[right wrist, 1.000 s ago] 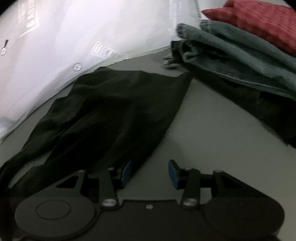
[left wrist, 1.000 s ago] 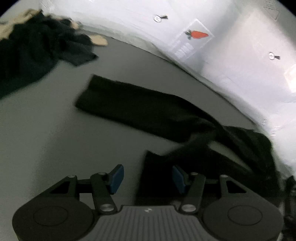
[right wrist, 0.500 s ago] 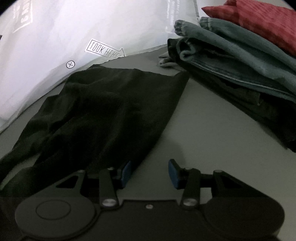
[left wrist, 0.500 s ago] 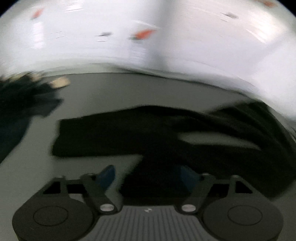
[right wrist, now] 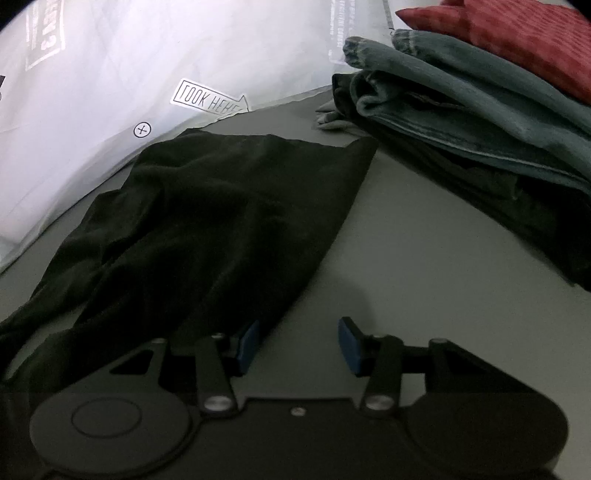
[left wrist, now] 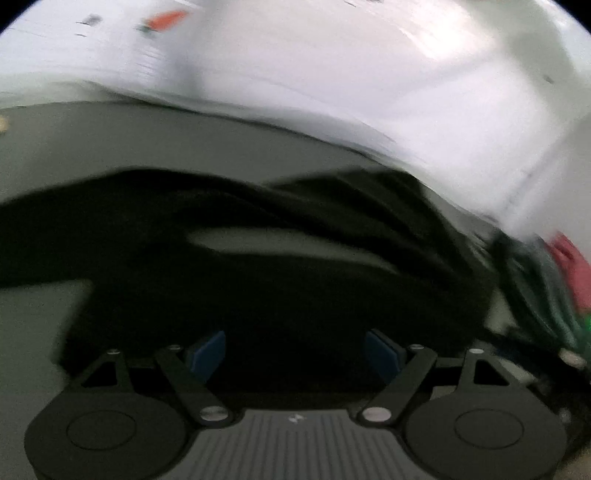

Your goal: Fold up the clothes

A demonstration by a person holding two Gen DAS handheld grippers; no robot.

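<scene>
My left claw (left wrist: 295, 354) is spread wide, blue pads (left wrist: 207, 354) well apart, nothing pinched. It hangs right over the near part of the black garment (left wrist: 258, 295), so dark cloth fills the gap between the pads, but neither pad looks pressed into it. That view is pretty smeared, so I can't make out folds or edges in any detail. What I can see is the garment sprawled across the grey surface (left wrist: 110, 140), with a pale sliver of surface showing through a gap in the cloth in the middle.

My right claw (right wrist: 297, 345) is about halfway apart and not gripping anything. Its left pad (right wrist: 248, 345) sits right at the near edge of the same black garment (right wrist: 207, 221), though I can't tell if it's actually touching; the right pad is over bare grey surface (right wrist: 406, 258).

From this side the garment lies flat-ish and wrinkled, running from my claw up toward a white printed sheet (right wrist: 147, 55) with a "LOOK HERE" arrow label (right wrist: 208, 101) on it. Off to the right there's a stack of folded clothes: greenish-grey denim (right wrist: 480, 96) with a red checked piece (right wrist: 517, 33) on top and something dark underneath. The garment's far corner ends just short of that stack.
</scene>
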